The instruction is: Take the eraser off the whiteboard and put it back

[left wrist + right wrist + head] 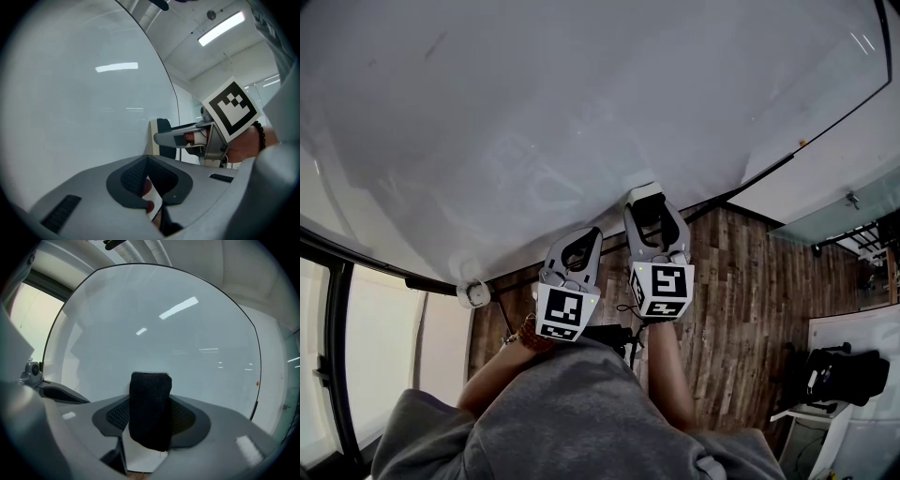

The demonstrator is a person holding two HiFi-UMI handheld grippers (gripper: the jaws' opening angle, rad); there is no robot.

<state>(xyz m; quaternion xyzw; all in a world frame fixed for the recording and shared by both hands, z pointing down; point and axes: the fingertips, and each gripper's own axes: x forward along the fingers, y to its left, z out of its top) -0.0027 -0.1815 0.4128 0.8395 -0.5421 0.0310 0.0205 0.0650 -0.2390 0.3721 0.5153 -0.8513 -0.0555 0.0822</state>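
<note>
The whiteboard [534, 112] fills the head view's upper part. My right gripper [649, 204] points at its lower edge and is shut on the eraser [150, 411], whose black felt stands upright between the pads. In the left gripper view the eraser [158, 138] shows a cream body with a dark side, right at the whiteboard [70, 117]; whether it touches I cannot tell. My left gripper [586, 239] hangs just left of the right one, shut, with nothing between its fingertips [140, 176]. The right gripper's marker cube [230, 110] shows on that view's right.
A black rim [825, 127] borders the board. A white round fitting [473, 294] sits at its lower left corner. Below lies a wooden floor [741, 291], with a black object [844, 375] at the right and a window [384, 328] at the left.
</note>
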